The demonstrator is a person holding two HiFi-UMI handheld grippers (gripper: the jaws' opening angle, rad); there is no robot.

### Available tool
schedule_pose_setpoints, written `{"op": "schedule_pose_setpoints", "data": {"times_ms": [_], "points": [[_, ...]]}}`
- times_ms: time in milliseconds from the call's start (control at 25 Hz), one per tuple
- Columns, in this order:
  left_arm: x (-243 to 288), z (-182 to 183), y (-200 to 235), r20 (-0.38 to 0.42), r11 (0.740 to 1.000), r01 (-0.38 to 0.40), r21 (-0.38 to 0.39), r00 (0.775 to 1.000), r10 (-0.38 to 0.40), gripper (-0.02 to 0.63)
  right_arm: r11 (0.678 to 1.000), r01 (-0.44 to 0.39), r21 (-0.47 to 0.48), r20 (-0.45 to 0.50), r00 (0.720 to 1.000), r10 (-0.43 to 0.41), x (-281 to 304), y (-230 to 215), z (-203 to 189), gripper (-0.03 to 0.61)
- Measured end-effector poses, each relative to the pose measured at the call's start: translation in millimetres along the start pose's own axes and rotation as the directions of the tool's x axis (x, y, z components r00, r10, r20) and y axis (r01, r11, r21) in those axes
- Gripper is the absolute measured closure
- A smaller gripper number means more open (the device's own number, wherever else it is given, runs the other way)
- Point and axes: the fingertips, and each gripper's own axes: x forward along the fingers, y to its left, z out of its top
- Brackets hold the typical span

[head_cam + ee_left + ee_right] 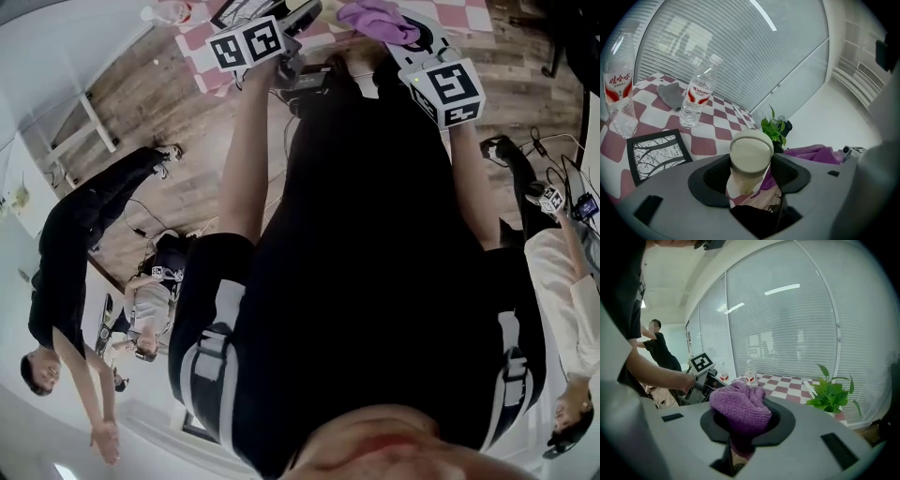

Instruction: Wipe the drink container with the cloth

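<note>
Fingers of the left gripper (751,190) are clamped on the drink container (751,157), a cream-lidded patterned cup. Its long axis rises from between them, lidded end uppermost and tipped toward the camera. The fingers of the right gripper (740,430) are pinched almost together on the bunched purple cloth (740,406), which bulges above them.

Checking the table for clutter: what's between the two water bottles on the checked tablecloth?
A grey cloth lies between the nearer bottle and the farther bottle, in the left gripper view.

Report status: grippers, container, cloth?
Left gripper shut on lidded drink container. Right gripper shut on purple cloth. Cloth not yet touching container.
</note>
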Motion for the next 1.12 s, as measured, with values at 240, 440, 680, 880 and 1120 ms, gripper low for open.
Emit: {"op": "schedule_pose_setpoints", "data": {"times_ms": [240, 440, 680, 880, 1120], "points": [[-1, 1, -4, -0.011, 1.0, 0.007, 0.005, 1.0, -0.007, 0.322, 0.997, -0.065, -0.029, -0.073, 0.995, 0.063, 28, 4, -22, 0.514], [-2, -1, -4, -0.02, 1.0, 0.001, 0.002, 1.0, -0.001, 0.322, 0.991, -0.12, -0.058, -0.13, 0.985, 0.112, 50, 8, -41, 0.497], [-3, -6, -1, -0.011, 1.0, -0.008, -0.007, 1.0, 0.008, 0.322, 0.98, -0.183, -0.08, -0.171, 0.971, 0.167, 77, 19, -58, 0.481], [-3, -4, 1, -0.01, 1.0, -0.012, -0.025, 1.0, 0.011, 0.322, 0.971, -0.214, -0.104, -0.185, 0.964, 0.193, 98, 24, -61, 0.439], [1, -5, 3, -0.014, 0.999, -0.019, -0.051, 1.0, 0.019, 0.323, 0.964, -0.242, -0.113, -0.186, 0.958, 0.219, 110, 27, -65, 0.374]]}}
